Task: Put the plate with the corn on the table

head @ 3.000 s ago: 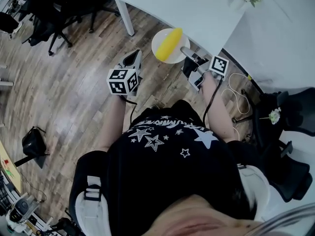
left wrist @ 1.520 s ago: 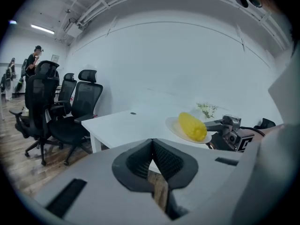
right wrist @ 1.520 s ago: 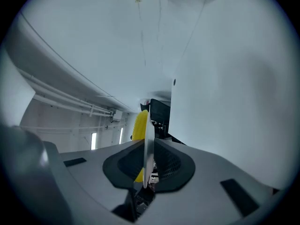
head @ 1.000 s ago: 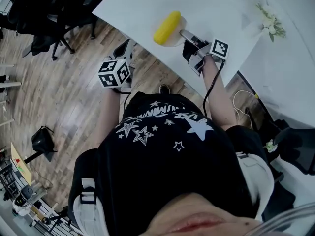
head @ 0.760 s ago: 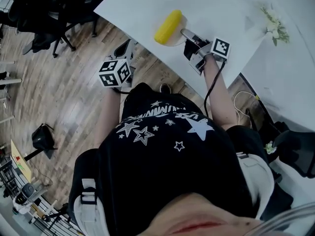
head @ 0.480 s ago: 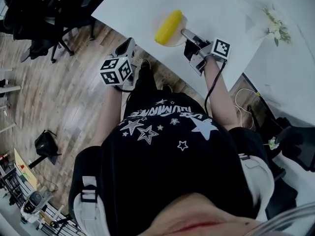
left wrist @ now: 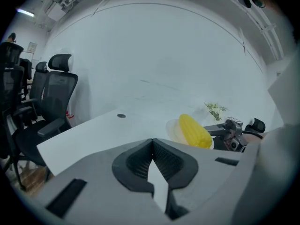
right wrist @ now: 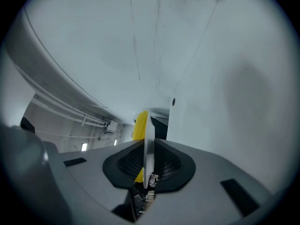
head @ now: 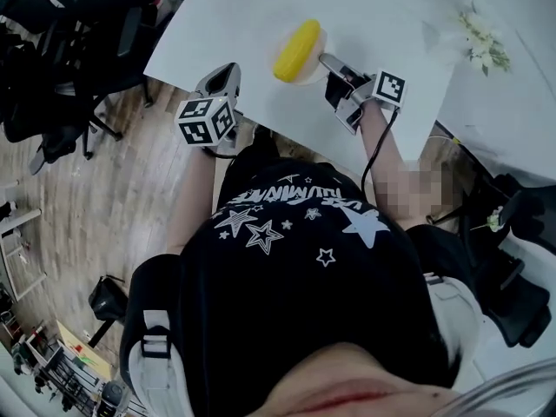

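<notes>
Head view: corn on plate

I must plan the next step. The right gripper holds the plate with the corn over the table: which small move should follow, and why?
Probably lower the right gripper until the plate sits flat on the table: it is shut on the plate's rim, the corn rests on it, and the table is underneath.

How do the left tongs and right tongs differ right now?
The right tongs are shut on the rim of the plate, which carries the corn; the left tongs are shut on nothing. The right tongs reach in over the table; the left tongs sit at its near edge. Both are closed.
</notes>
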